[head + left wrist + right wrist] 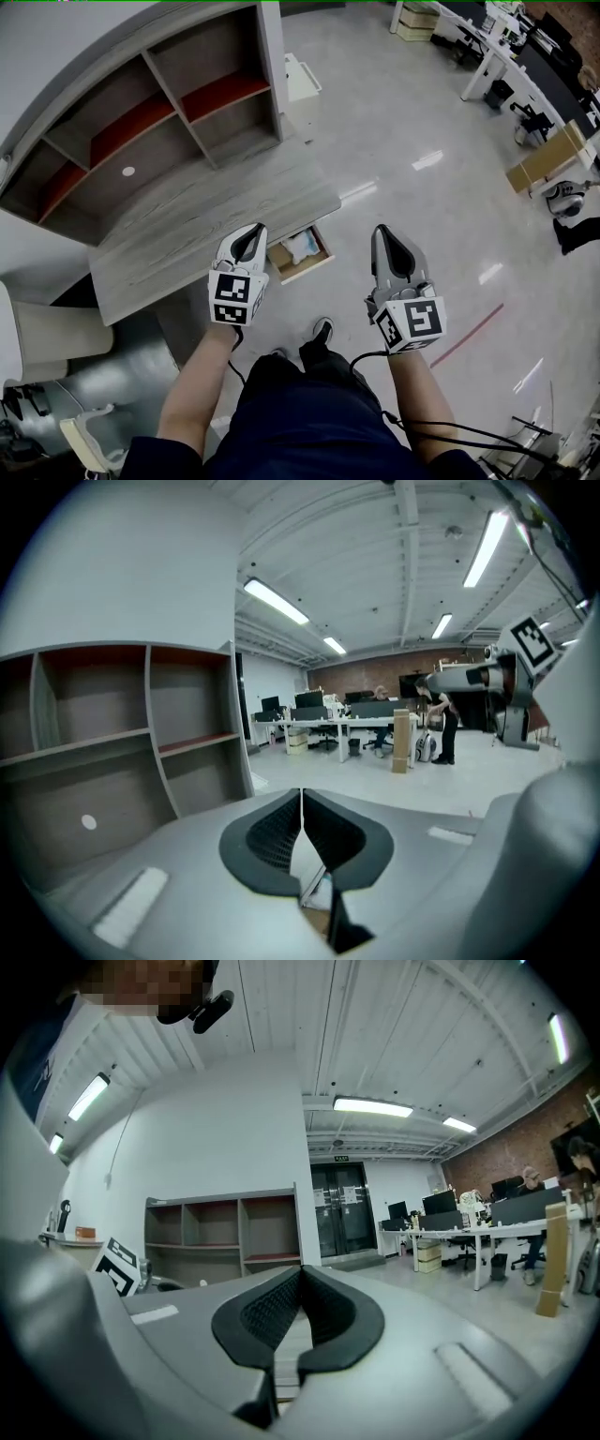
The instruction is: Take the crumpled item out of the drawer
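A crumpled item (303, 247), pale white with a bluish tinge and creased all over, lies in the right half of an open drawer (309, 271). The drawer is pulled out from under the front edge of a grey wood-grain desk (197, 234). The lump is slightly longer from 12 to 6 o'clock in the head view, but it is too small there to show any end that points. A tan patch (280, 256) fills the drawer's left half, just beside it.

At 9 o'clock from the item, the left gripper (253, 229) (301, 797) hangs above the desk's edge. Its jaws are pressed together with nothing between them. At 3 o'clock, well apart, the right gripper (382, 231) (300, 1274) hangs over the shiny floor (422, 122), equally clenched and empty.

At 11 o'clock an open shelf unit (150, 103) with red-edged boards stands at the back of the desk. At 6 o'clock, the person's shoe (322, 330) rests on the floor below the drawer.
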Tool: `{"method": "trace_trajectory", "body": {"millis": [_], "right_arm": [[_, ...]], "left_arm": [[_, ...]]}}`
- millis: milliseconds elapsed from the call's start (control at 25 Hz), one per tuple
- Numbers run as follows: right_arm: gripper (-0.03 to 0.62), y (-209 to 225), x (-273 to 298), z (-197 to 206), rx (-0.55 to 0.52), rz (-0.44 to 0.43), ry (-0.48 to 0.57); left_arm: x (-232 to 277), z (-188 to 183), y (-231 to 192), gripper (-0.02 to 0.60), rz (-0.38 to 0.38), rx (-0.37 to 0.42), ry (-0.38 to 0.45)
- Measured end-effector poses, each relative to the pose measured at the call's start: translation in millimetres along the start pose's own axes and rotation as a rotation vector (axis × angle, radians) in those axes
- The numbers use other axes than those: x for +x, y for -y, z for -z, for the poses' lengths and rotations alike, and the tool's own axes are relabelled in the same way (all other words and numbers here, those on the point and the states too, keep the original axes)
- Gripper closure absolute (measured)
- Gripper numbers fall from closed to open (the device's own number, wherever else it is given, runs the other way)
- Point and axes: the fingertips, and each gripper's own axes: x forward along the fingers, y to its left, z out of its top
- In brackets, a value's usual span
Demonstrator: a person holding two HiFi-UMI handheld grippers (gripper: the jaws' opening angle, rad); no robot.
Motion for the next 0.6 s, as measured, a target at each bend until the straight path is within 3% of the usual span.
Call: {"method": "trace_trajectory", "body": {"millis": [160,360,600], "right_arm": [[0.588,17.9,4.4,11.4,0.023,0.011,-0.029],[0.588,36.9,7.9,35.0,0.041,0.036,-0.093],[0.588,55.0,8.2,62.9,0.085,0.107,-0.138]], "left_arm": [[32.1,43.8,14.4,0.572,0.044,0.033,-0.127],[71.7,101.5,41.6,0.572,0.200,0.100,-0.288],[109.6,176.8,78.4,0.569,0.363,0.232,-0.473]]}}
